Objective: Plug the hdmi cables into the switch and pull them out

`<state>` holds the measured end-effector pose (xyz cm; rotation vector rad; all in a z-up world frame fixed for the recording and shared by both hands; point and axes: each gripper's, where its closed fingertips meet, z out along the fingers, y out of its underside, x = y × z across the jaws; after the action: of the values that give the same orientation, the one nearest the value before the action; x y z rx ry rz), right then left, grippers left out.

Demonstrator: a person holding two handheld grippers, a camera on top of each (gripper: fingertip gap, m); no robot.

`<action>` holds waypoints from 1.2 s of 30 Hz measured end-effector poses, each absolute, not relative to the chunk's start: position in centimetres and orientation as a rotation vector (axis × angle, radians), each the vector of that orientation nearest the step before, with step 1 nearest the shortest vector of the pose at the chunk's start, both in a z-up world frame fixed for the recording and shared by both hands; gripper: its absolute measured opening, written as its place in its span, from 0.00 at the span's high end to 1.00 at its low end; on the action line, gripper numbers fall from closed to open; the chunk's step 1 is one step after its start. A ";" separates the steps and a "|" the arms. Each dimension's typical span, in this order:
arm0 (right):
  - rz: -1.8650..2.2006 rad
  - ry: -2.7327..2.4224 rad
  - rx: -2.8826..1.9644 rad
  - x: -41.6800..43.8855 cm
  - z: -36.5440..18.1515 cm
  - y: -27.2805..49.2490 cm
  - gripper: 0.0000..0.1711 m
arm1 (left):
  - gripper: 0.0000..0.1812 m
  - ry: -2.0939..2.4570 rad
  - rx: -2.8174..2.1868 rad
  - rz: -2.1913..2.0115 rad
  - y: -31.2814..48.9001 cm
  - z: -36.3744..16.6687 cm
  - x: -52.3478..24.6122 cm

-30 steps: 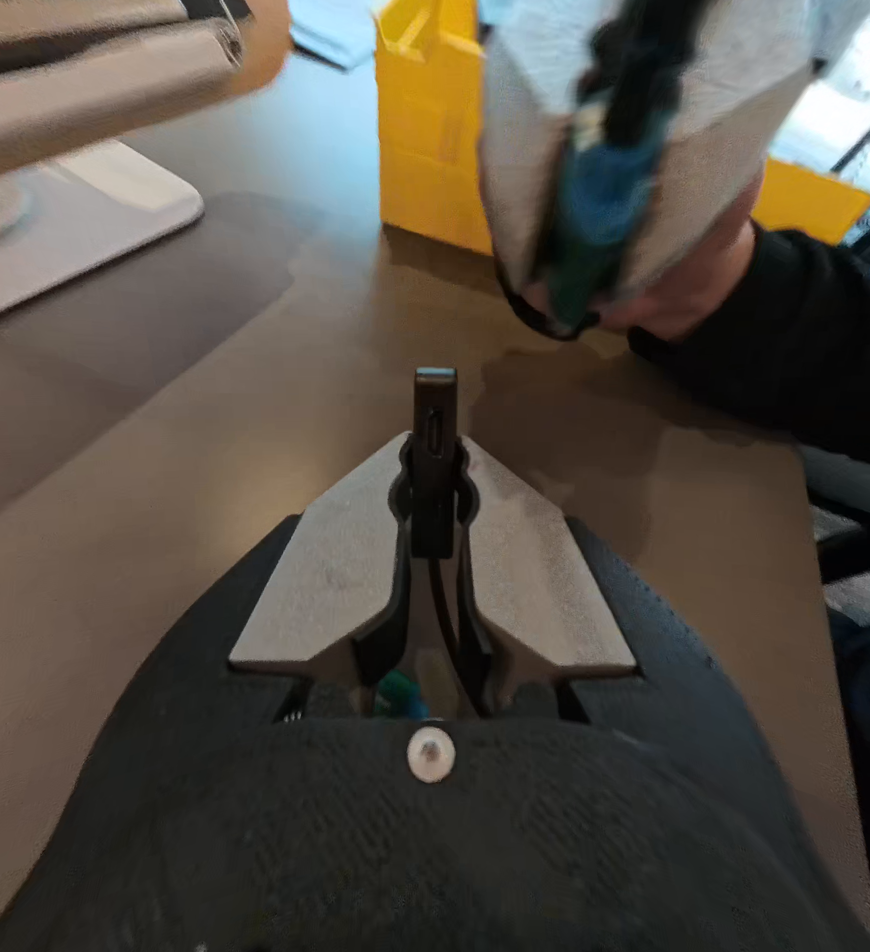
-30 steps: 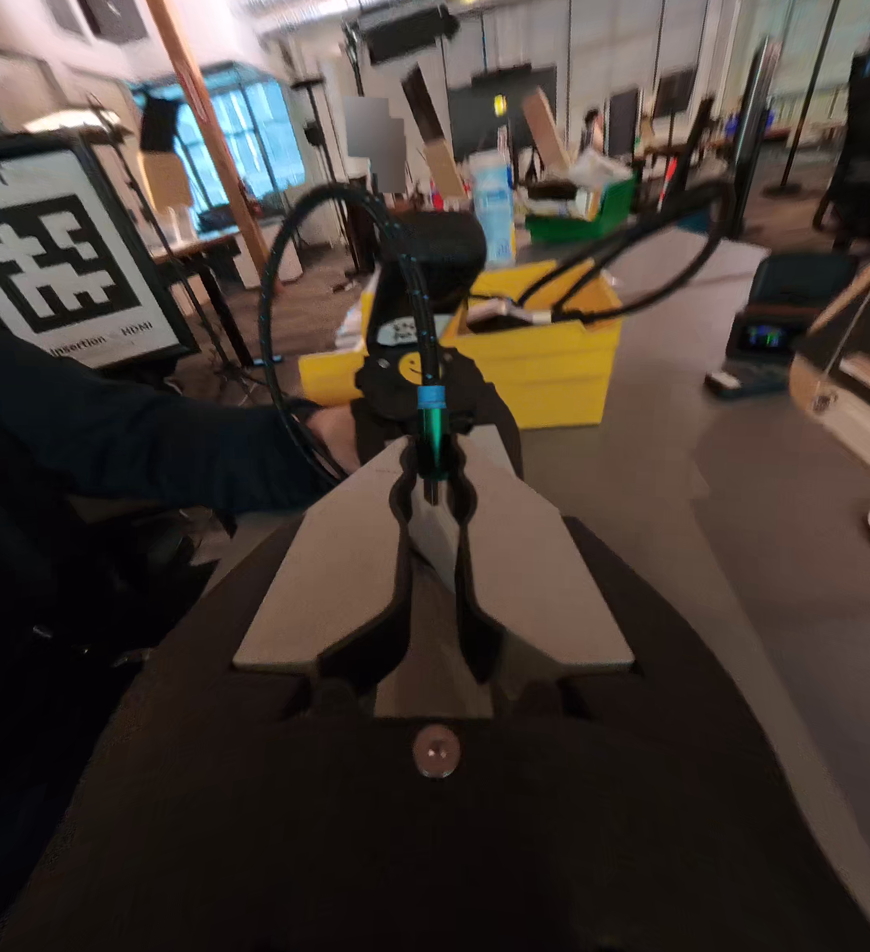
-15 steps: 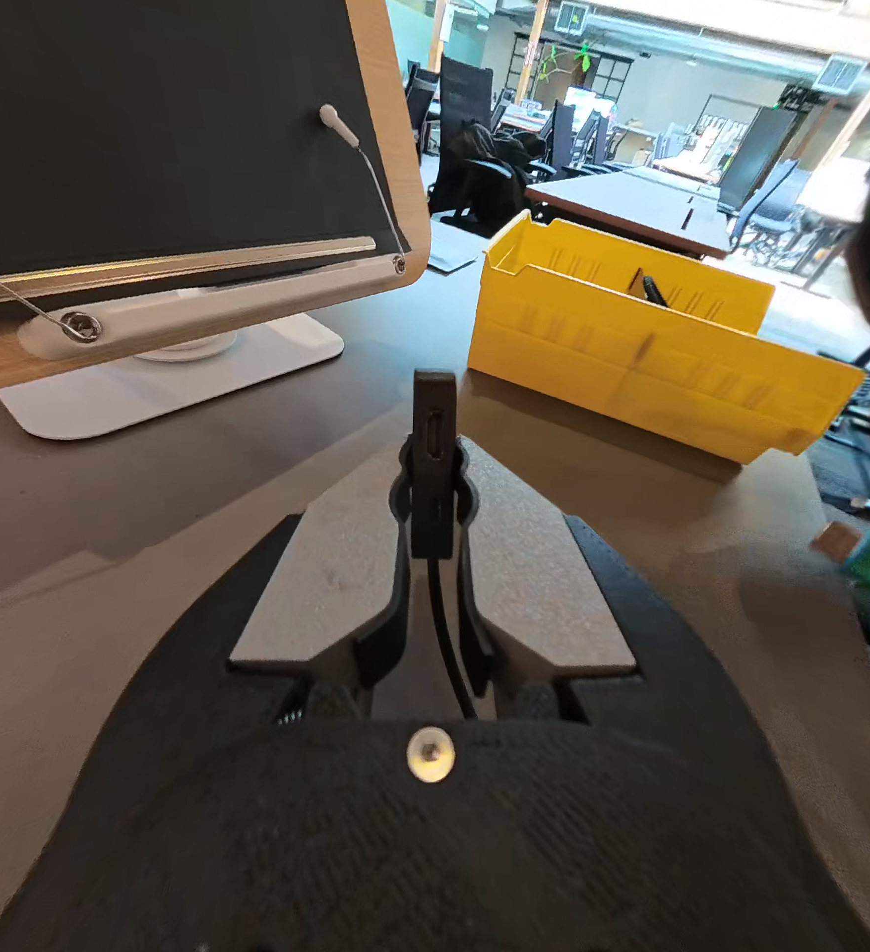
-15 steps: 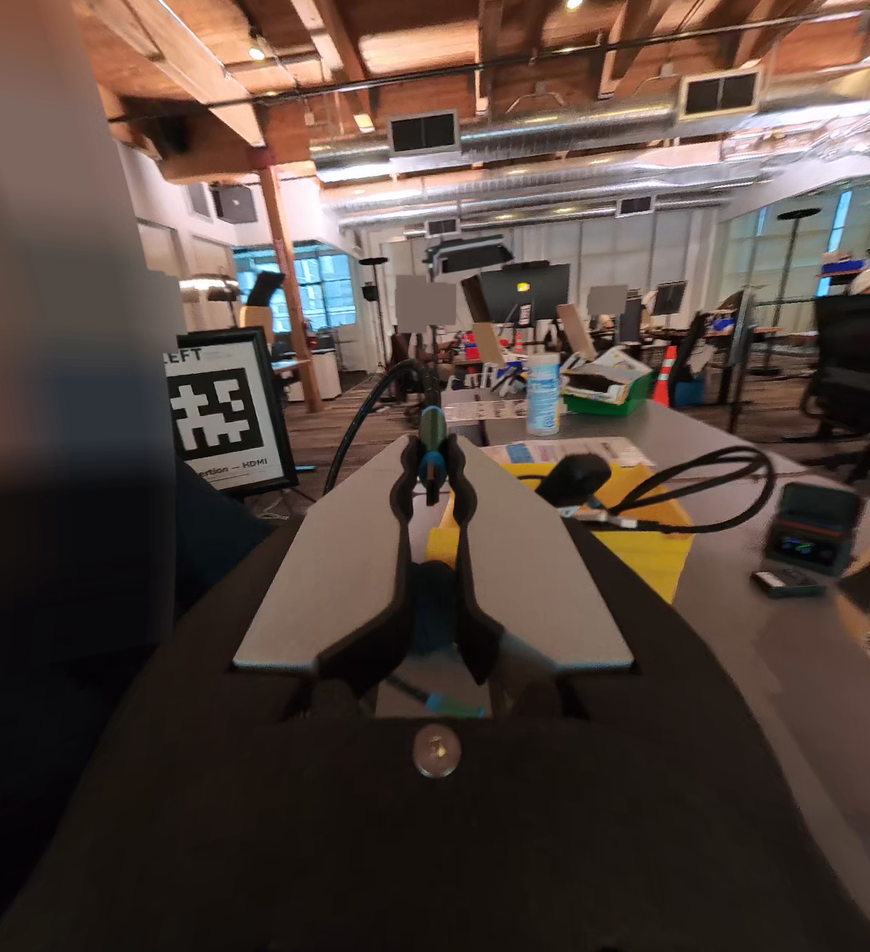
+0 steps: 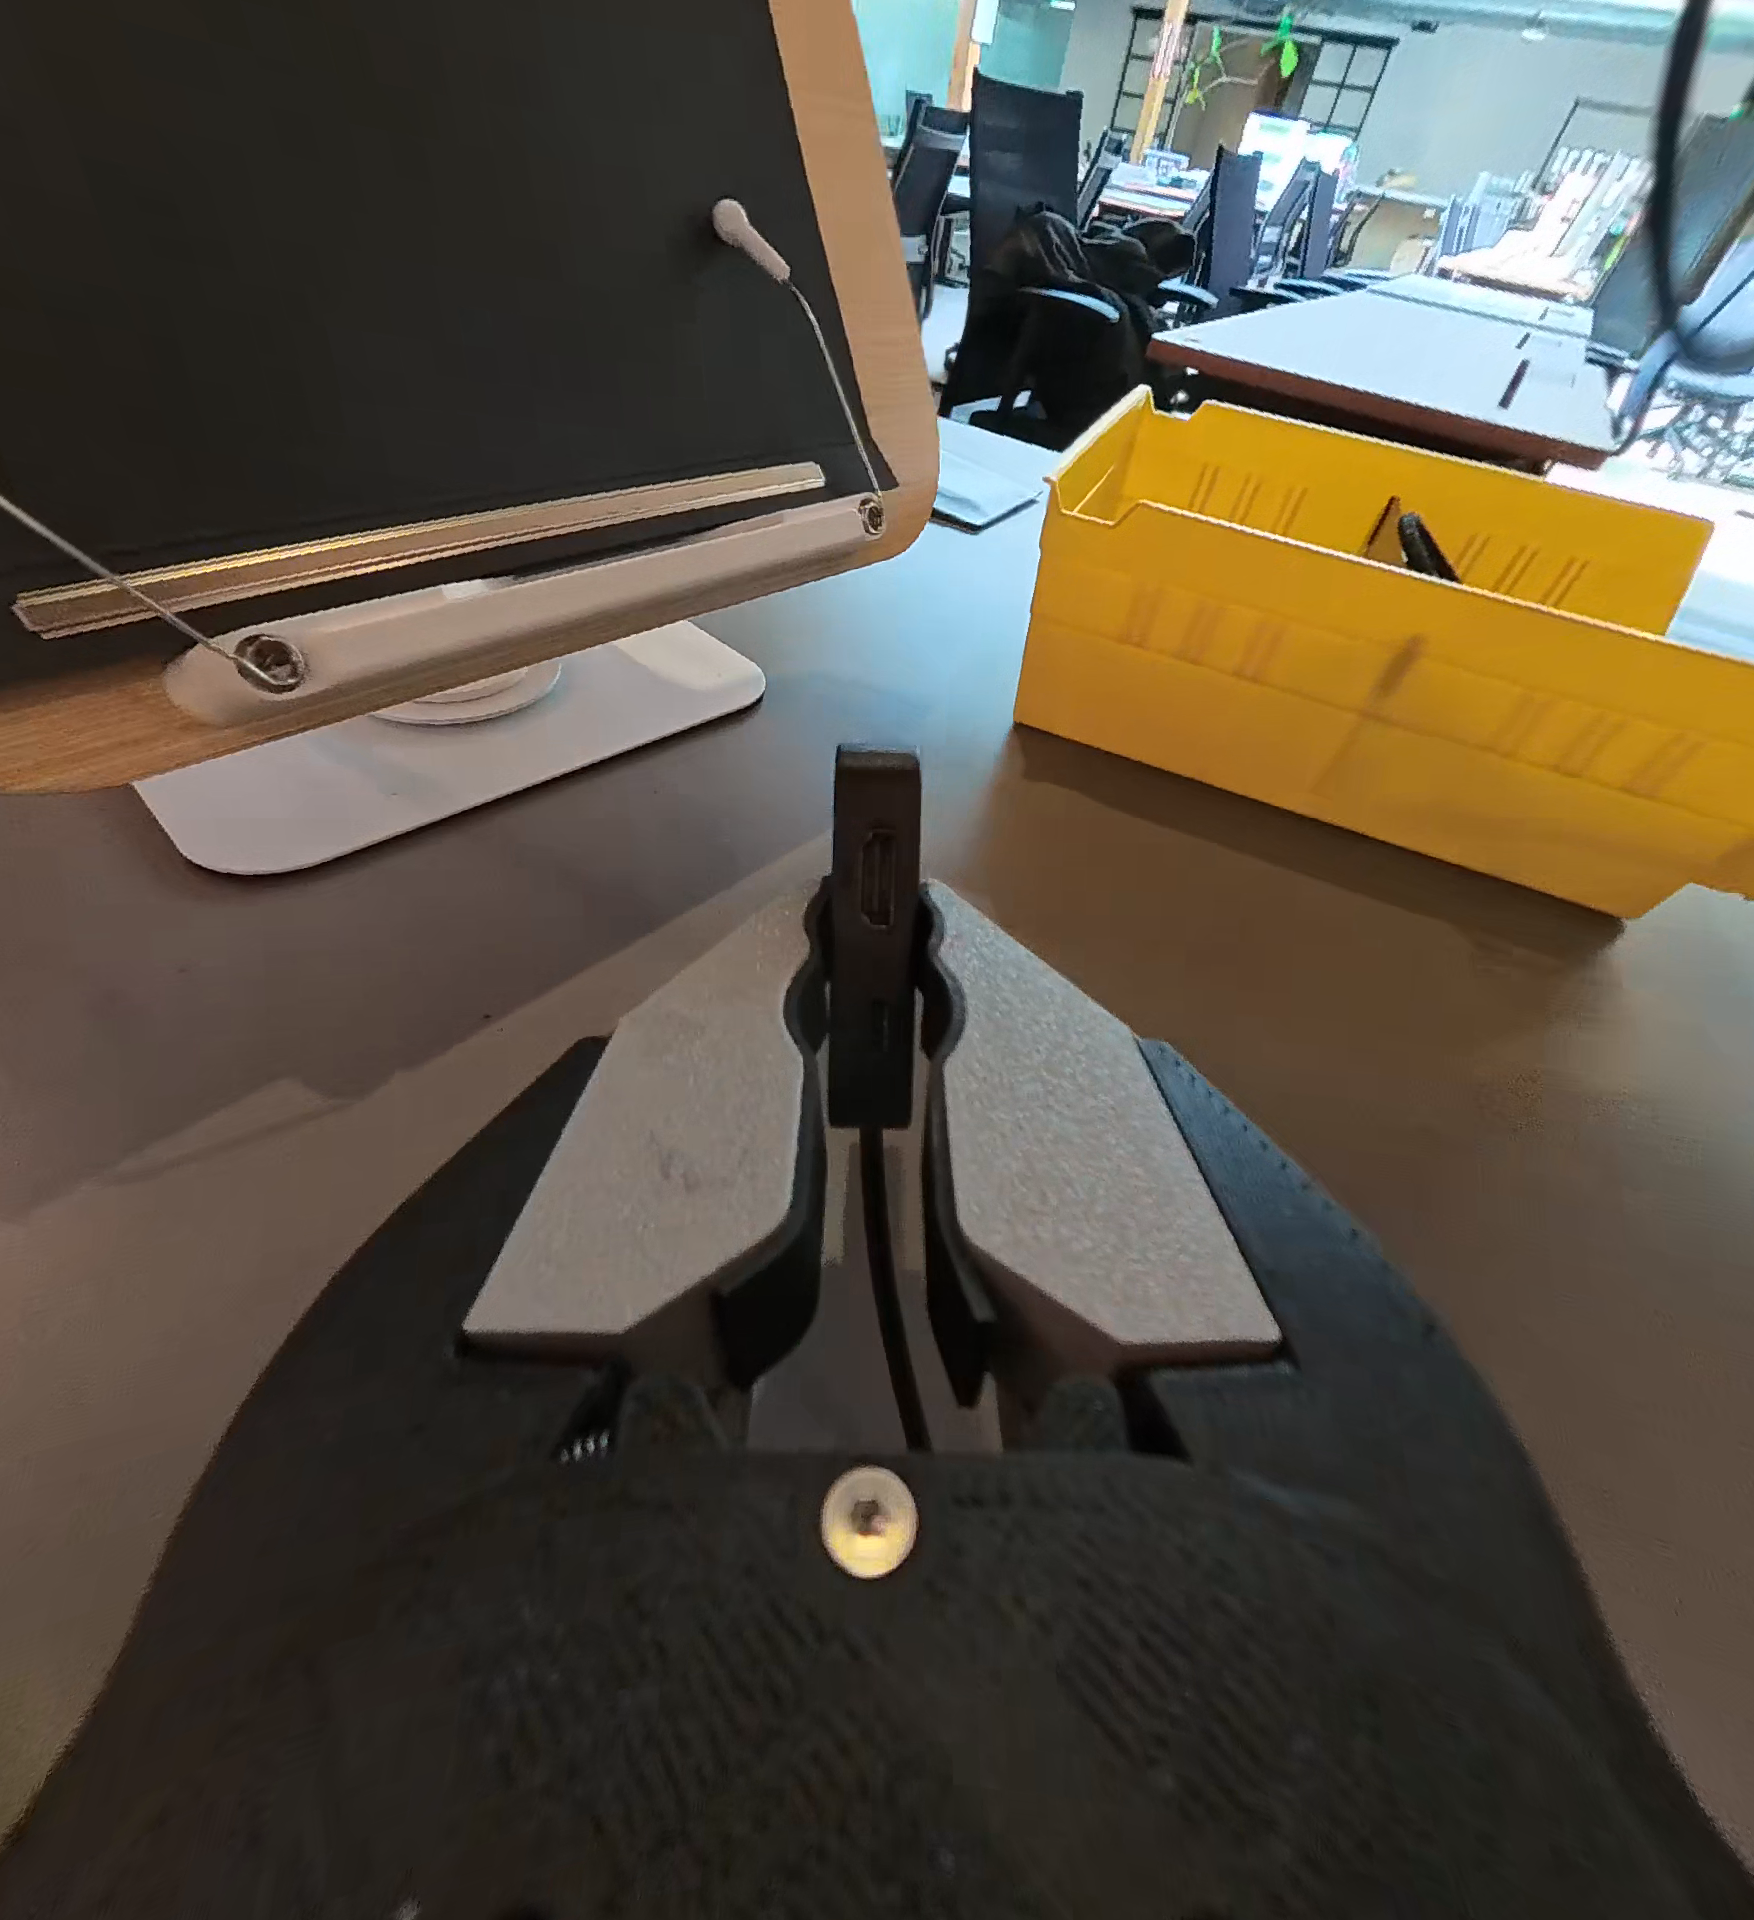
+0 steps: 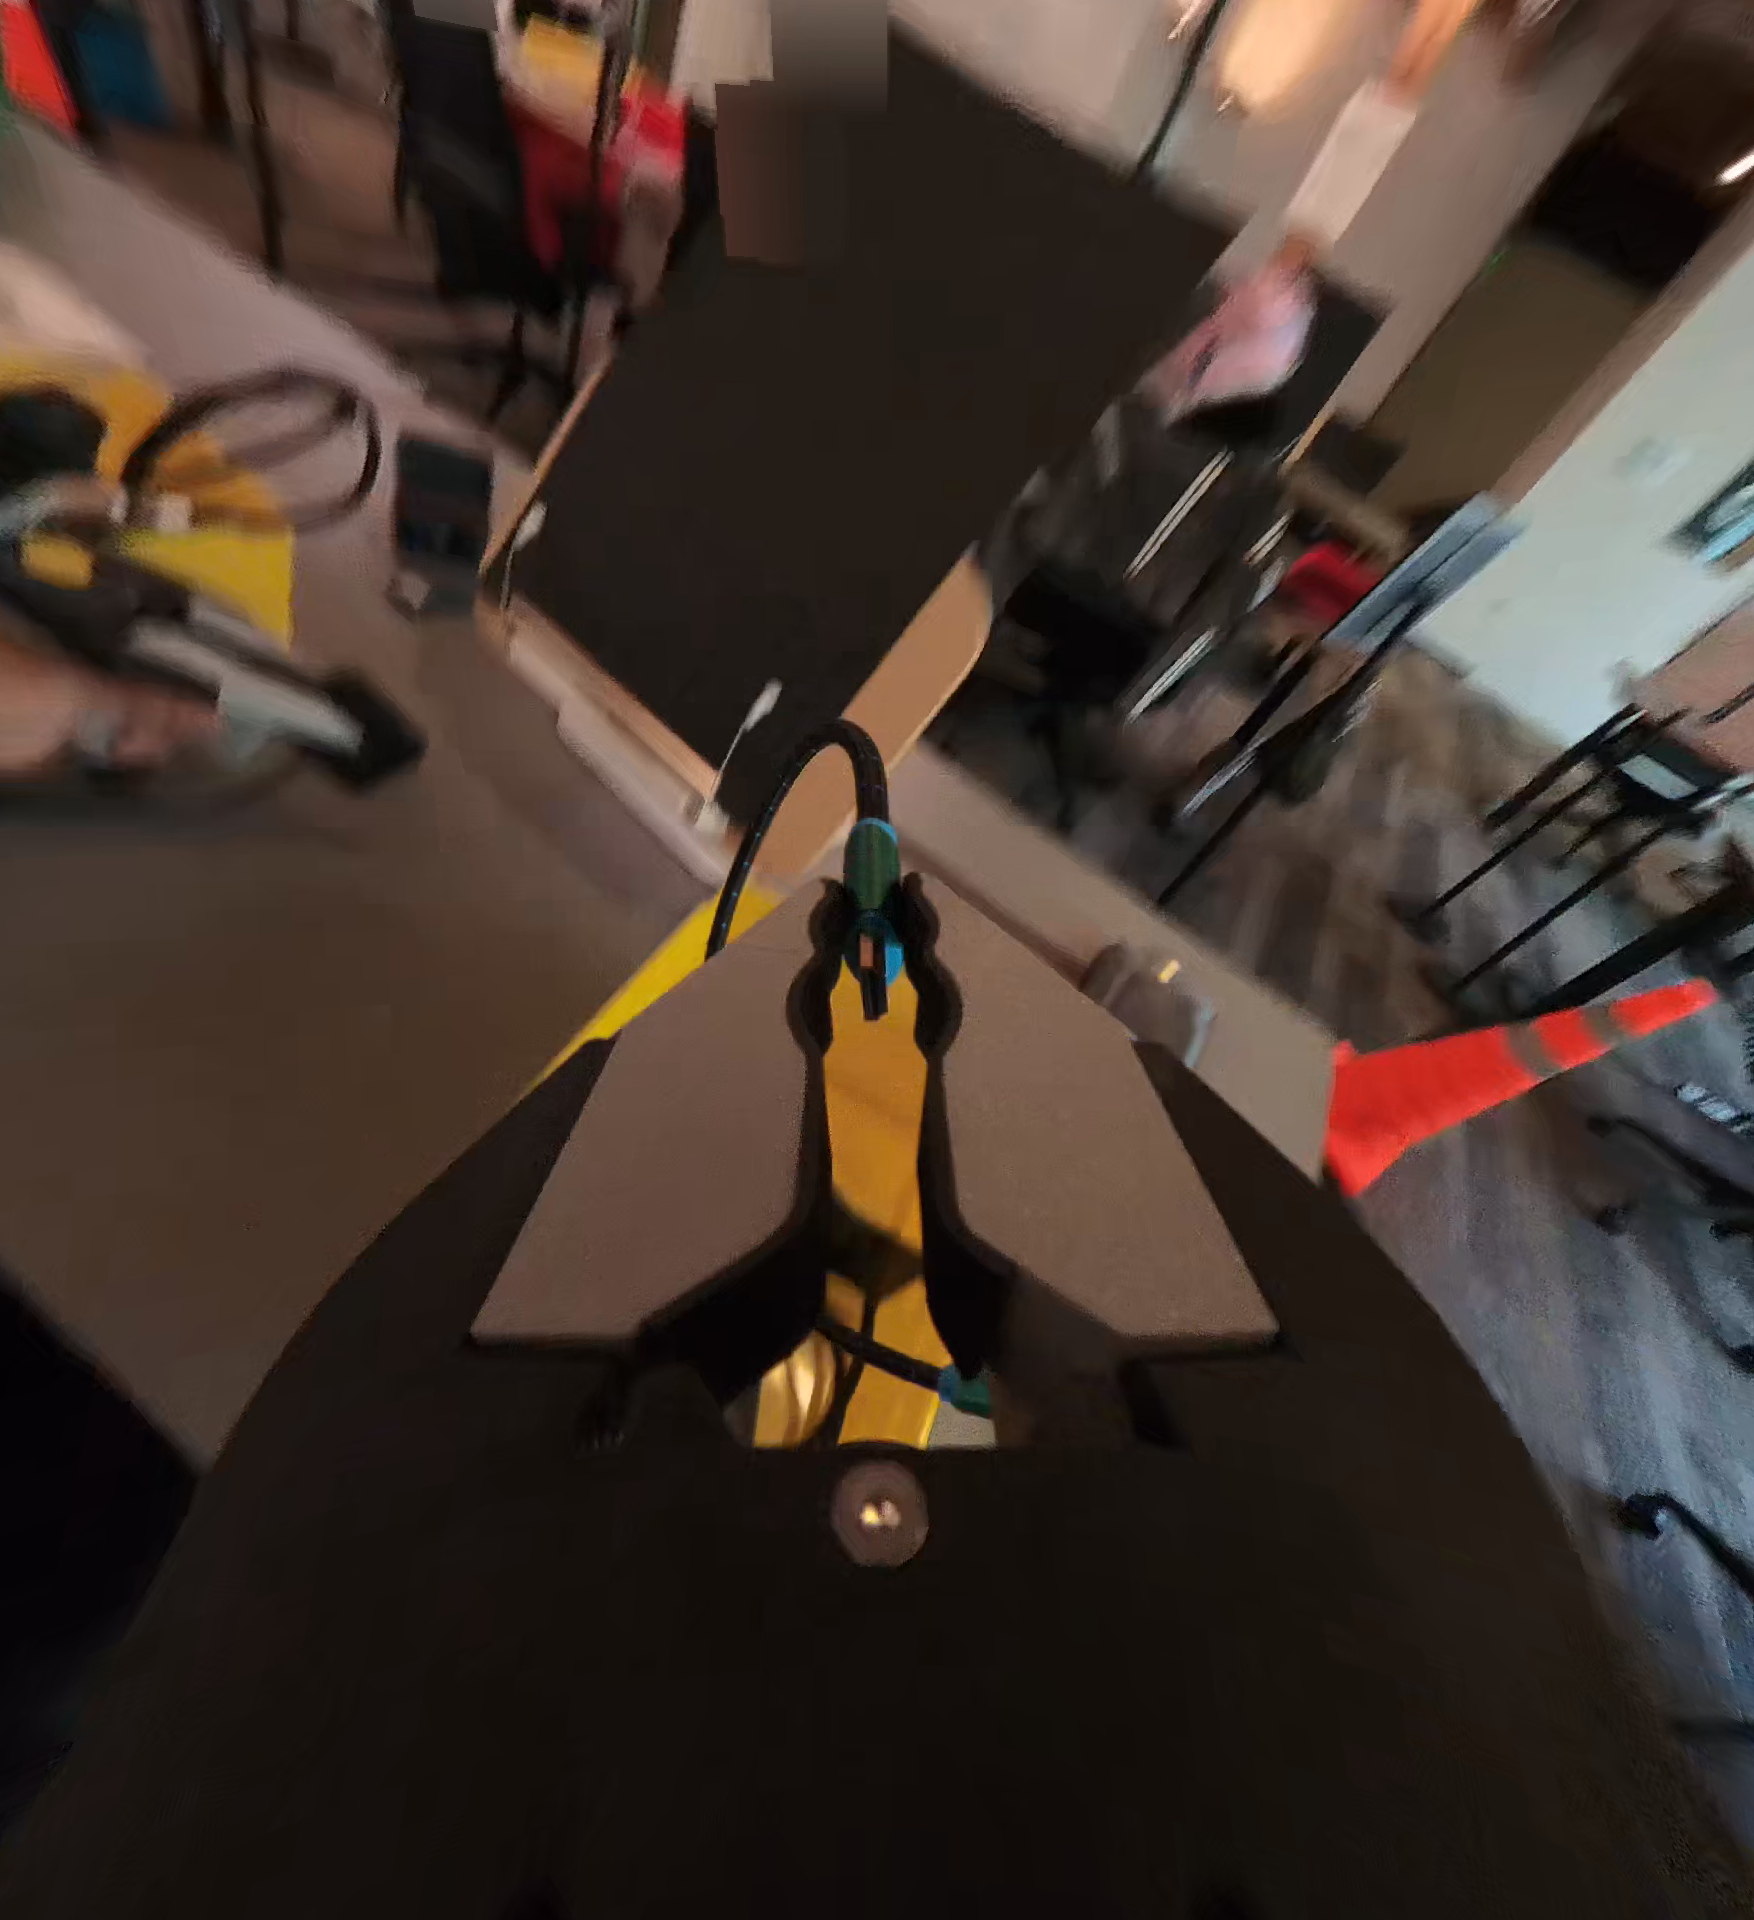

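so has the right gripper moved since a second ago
Yes. The right gripper has swung rightward and tilted: the yellow bin, earlier dead ahead, now sits far left.

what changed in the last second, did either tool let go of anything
No. The right tool, with its green-collared hdmi cable, swung away from the left tool and now points across the room, blurred. The left view lifted from the table to the yellow bin. The left tool stays shut on the black switch.
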<state>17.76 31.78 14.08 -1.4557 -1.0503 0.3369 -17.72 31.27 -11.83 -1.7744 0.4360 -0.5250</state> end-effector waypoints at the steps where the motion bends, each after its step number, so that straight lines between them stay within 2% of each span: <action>1: 0.333 -1.107 -1.521 18.1 11.2 32.1 0.95 | 0.94 0.445 -1.776 -0.517 31.2 -11.9 -17.6; 7: 0.143 -1.495 -2.057 20.4 -7.3 33.9 0.95 | 0.94 0.466 -1.806 -0.493 31.2 -12.7 -17.5; 9: -0.022 -1.610 -2.230 21.8 -11.4 34.6 0.94 | 0.94 0.482 -1.813 -0.501 31.1 -12.9 -17.3; 12: -0.197 -1.723 -2.353 22.1 -14.7 35.7 0.92 | 0.94 0.568 -1.782 -0.564 30.5 -12.7 -15.8; 18: -0.316 -1.749 -2.393 21.9 -14.3 37.2 0.91 | 0.94 0.765 -1.690 -0.876 27.4 -11.9 -11.6; 22: -0.077 -1.580 -2.307 20.5 -9.5 37.8 0.77 | 0.94 0.825 -1.622 -1.015 25.8 -10.9 -10.1; 25: 0.118 -1.427 -2.183 18.0 -4.8 37.7 0.74 | 0.94 0.893 -1.554 -1.076 24.4 -10.1 -9.3; 29: 0.601 -1.534 -1.929 8.0 -1.4 30.4 0.67 | 0.94 0.984 -1.416 -1.112 22.5 -8.6 -8.3; 33: 0.829 -1.678 -1.691 -2.2 -3.2 22.7 0.67 | 0.94 1.034 -1.310 -1.134 20.9 -7.5 -7.7; 36: 0.810 -1.742 -1.646 -7.1 -6.8 20.3 0.69 | 0.94 1.044 -1.302 -1.131 20.6 -7.5 -7.6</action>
<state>-7.05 20.32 -6.81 -1.6455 -1.7419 0.8095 -7.62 20.63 -7.53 -1.3025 1.0443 -1.1314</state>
